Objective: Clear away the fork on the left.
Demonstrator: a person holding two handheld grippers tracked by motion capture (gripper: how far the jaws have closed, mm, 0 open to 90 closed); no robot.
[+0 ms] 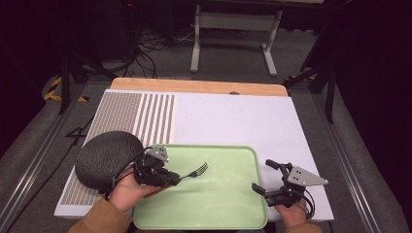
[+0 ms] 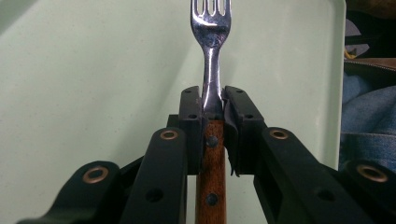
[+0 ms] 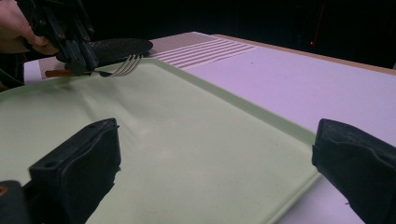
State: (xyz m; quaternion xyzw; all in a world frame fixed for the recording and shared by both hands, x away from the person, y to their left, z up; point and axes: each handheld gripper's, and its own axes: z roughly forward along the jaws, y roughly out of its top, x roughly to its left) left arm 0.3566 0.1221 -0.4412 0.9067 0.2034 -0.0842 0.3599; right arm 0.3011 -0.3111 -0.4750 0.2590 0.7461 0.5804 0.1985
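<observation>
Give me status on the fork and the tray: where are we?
Done: the left gripper is clamped on the fork where metal meets the wooden handle. In hand: the fork hangs above the green tray, tines pointing toward its middle. Left: setting the fork down and letting go, I'd guess. The right gripper waits open at the tray's right edge.

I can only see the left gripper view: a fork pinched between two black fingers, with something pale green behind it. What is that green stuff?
Observer: It is a flat green tray with a raised rim, lying on a white table.
Operator: Is anything beside it?
Observer: A dark, rough, rounded thing sits just left of the tray, on a striped sheet.
Operator: And the person's other hand?
Observer: The right gripper is at the tray's right edge, its fingers wide open with nothing between them.
</observation>
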